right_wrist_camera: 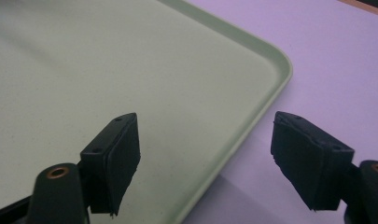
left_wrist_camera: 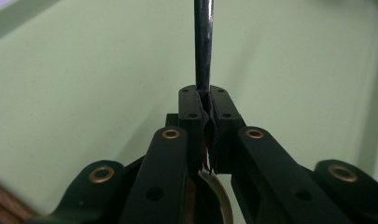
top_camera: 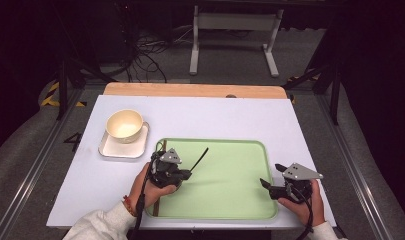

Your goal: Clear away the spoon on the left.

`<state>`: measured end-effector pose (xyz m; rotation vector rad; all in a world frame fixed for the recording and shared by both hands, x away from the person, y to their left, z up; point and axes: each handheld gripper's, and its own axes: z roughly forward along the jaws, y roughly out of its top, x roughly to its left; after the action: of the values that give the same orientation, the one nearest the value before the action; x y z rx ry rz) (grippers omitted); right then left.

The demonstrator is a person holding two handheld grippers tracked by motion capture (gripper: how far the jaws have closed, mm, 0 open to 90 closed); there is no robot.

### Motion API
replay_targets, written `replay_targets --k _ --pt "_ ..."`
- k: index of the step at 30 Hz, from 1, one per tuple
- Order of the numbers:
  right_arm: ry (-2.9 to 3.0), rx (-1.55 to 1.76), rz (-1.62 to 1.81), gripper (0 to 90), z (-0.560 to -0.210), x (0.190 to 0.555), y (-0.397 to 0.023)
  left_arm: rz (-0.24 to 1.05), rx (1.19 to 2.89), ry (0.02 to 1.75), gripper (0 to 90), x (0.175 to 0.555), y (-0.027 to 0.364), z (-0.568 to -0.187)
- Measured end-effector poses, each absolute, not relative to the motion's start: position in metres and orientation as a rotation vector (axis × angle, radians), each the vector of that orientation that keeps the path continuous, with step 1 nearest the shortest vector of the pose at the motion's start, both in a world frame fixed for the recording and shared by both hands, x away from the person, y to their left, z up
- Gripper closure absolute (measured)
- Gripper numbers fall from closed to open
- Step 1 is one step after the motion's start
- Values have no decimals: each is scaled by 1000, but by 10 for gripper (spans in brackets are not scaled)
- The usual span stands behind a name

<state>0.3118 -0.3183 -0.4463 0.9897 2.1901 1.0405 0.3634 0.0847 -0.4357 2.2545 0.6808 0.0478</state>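
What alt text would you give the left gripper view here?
The left tongs are shut on a thin dark utensil handle, which runs straight up out of the top of the picture. Behind it lies the flat floor of a pale green tray, with a strip of its rim at top left.

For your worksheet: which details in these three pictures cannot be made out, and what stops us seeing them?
- Utensil: its far end is too small in the high view and cut off by the top edge in the left gripper view, so its type is unclear.
- Bowl: contents too small to tell, high view.
- Dark strips on the tray: partly hidden by the left gripper.
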Motion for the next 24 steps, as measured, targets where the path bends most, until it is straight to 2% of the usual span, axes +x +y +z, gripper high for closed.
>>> replay_targets --k 21,24 --pt "2202 987 1031 239 -447 312 -316 118 2293 771 857 376 102 -452" --pt "2204 987 1029 239 -447 312 -316 116 2283 780 822 378 106 -453"
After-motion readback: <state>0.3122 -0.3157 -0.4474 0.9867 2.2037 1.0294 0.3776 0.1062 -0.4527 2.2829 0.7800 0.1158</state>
